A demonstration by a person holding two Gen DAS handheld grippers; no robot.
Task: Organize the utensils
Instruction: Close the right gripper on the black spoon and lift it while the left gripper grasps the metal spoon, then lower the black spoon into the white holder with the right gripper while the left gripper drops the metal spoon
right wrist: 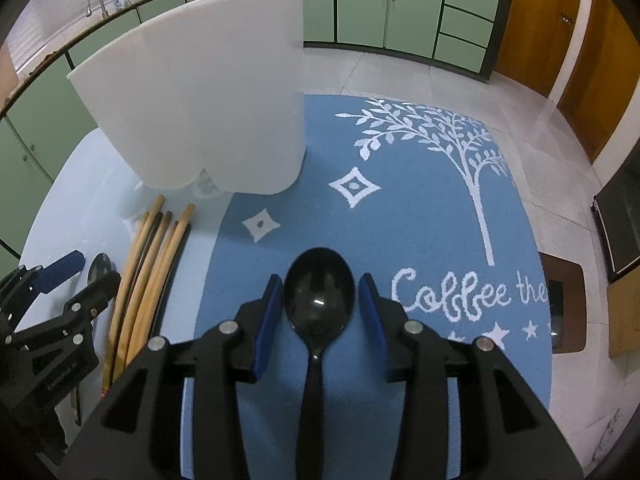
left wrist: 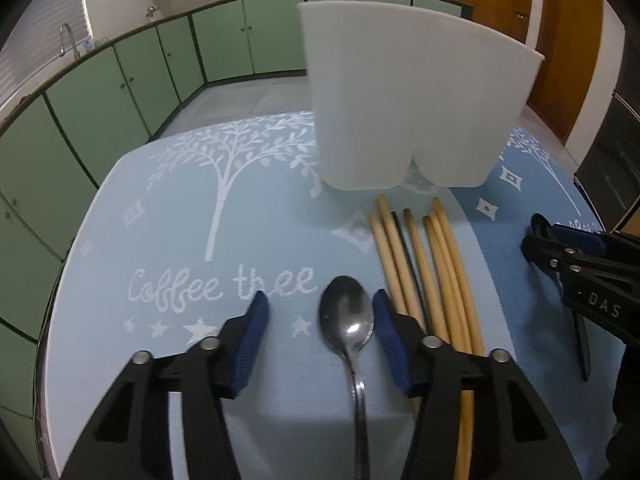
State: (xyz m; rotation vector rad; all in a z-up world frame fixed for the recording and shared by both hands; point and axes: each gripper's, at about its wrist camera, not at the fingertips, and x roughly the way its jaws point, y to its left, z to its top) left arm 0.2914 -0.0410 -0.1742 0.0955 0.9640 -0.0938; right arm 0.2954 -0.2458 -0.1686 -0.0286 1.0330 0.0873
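A metal spoon [left wrist: 347, 318] lies on the light blue mat between the fingers of my open left gripper [left wrist: 320, 312], nearer the right finger. Several wooden chopsticks [left wrist: 424, 264] lie just right of it, pointing at the white plastic utensil holder [left wrist: 408, 96] at the back. In the right wrist view a black plastic spoon [right wrist: 319, 296] lies on the darker blue mat between the fingers of my open right gripper [right wrist: 320, 292]. The holder [right wrist: 192, 92], the chopsticks [right wrist: 152, 264] and the left gripper [right wrist: 68, 280] show at its left.
Two "Coffee tree" mats [left wrist: 180, 216] cover the round table. The right gripper [left wrist: 576, 256] is at the right edge of the left wrist view. Green cabinets [left wrist: 120, 80], a sink tap [left wrist: 66, 38] and wooden doors [right wrist: 592, 52] surround the table.
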